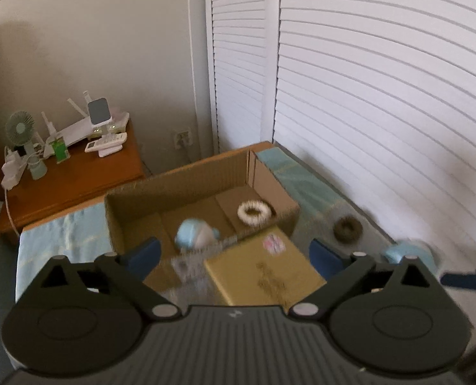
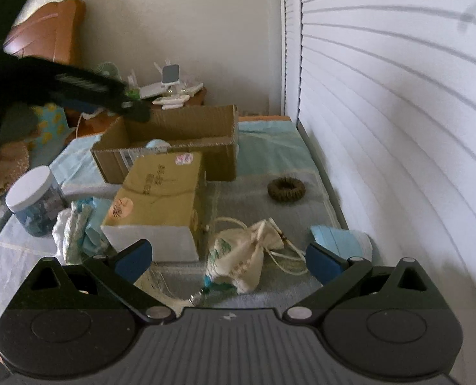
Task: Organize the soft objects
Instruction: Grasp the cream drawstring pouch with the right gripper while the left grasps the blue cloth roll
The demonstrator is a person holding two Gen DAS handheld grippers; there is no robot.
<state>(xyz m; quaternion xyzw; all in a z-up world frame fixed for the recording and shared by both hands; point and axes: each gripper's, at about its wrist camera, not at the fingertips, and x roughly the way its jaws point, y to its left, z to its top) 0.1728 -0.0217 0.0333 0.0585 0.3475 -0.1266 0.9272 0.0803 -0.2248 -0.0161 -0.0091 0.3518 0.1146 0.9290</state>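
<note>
Left gripper (image 1: 234, 256): fingers spread wide, nothing between them, above the near edge of the open box (image 1: 186, 179) on the bed (image 1: 305, 176). Inside the box: pale blue soft toy (image 1: 194, 235) and white ring (image 1: 254, 213), apart. Brown ring (image 1: 347, 227) outside, on the bed right of the box. Yellow carton (image 1: 260, 269) just in front of the box. Right gripper (image 2: 228, 261): fingers spread wide, empty, over a cream drawstring pouch (image 2: 247, 256) on the bed; folded blue cloth (image 2: 340, 237) beside the right finger. Jar (image 2: 32, 199) at far left. Nightstand (image 1: 77, 176) beyond the bed.
</note>
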